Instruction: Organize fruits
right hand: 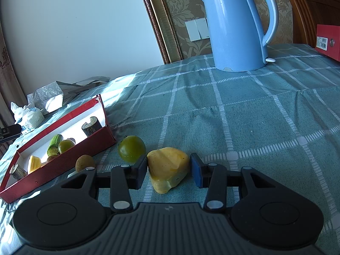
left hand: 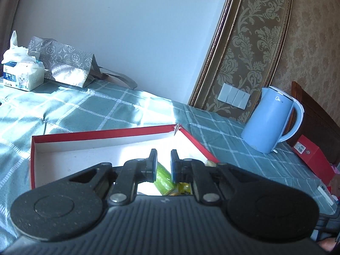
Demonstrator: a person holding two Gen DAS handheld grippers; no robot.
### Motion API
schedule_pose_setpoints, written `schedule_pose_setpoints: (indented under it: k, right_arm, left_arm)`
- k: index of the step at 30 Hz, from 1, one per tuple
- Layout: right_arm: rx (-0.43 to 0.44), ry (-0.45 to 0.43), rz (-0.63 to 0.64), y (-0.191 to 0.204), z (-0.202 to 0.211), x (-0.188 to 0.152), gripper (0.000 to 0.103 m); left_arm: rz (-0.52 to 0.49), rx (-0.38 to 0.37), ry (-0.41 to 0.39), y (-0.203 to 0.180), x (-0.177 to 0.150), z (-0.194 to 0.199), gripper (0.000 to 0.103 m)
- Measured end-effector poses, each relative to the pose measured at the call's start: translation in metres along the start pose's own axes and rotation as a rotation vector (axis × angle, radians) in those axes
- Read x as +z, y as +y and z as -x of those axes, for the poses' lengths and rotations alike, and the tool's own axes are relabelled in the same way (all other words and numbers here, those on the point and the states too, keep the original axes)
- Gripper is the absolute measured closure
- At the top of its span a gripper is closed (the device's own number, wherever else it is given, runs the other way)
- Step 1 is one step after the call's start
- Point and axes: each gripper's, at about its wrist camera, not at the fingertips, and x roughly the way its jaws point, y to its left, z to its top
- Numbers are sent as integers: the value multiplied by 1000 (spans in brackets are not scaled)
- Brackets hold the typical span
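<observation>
Black left gripper [left hand: 163, 163] hangs over red cardboard tray [left hand: 102, 135], jaws narrowly spread, green cucumber piece [left hand: 163, 178] below partly hidden. Teal checked tablecloth [left hand: 106, 108].

Right gripper [right hand: 169, 169] jaws spread around yellow fruit chunk [right hand: 167, 166], contact unclear. Blue kettle [right hand: 235, 25] reads "idea", cut off.

In the left wrist view the left gripper [left hand: 163, 161] body hides the near part of the red box [left hand: 102, 135], so only a stretch of the cucumber piece [left hand: 162, 177] and a scrap of something yellow [left hand: 183, 188] show below its fingers; whether those fingers touch the cucumber cannot be told. In the right wrist view the second red box [right hand: 328, 42] is cut by the right edge; the brown round fruit [right hand: 85, 163] is partly hidden behind the right gripper [right hand: 169, 170]; the tissue pack [right hand: 29, 116] lettering is too small to read.
</observation>
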Motion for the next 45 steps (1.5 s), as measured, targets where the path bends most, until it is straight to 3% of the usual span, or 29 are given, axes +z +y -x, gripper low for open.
schedule_pose_setpoints:
  k: [4, 7, 8, 9, 14, 16, 17, 19, 20, 24, 30, 38, 45]
  right_arm:
    - [0, 0, 0, 0, 0, 0, 61]
    - [-2, 0, 3, 1, 0, 0, 61]
    - [-2, 0, 3, 1, 0, 0, 61]
    - [-1, 0, 1, 1, 0, 0, 61]
    - [3, 0, -6, 1, -1, 1, 61]
    - [5, -1, -9, 1, -1, 1, 61]
    - [5, -1, -9, 0, 0, 1, 61]
    - [6, -1, -10, -1, 0, 1, 61]
    - [6, -1, -10, 0, 0, 1, 61]
    - [5, -1, -9, 0, 0, 1, 61]
    - [6, -1, -10, -1, 0, 1, 61]
    - [7, -1, -11, -1, 0, 1, 61]
    - [7, -1, -10, -2, 1, 1, 61]
  left_arm:
    - [-33, -19, 56, -2, -20, 7, 88]
    - [-82, -46, 120, -18, -39, 26, 52]
    - [-113, -25, 132, -26, -46, 32, 34]
    - [-146, 6, 139, -35, -53, 37, 23]
    - [-371, 134, 161, -76, -95, 44, 23]
    - [-421, 156, 193, -84, -109, 38, 35]
    - [-428, 155, 214, -85, -114, 33, 50]
    - [-399, 160, 189, -83, -117, 34, 58]
    - [-392, 148, 189, -83, -118, 34, 67]
    - [-361, 115, 161, -79, -121, 39, 72]
    - [-152, 6, 186, -49, -106, 40, 72]
    - [18, -143, 165, -27, -77, 49, 72]
    - [23, -25, 68, -18, -38, 39, 72]
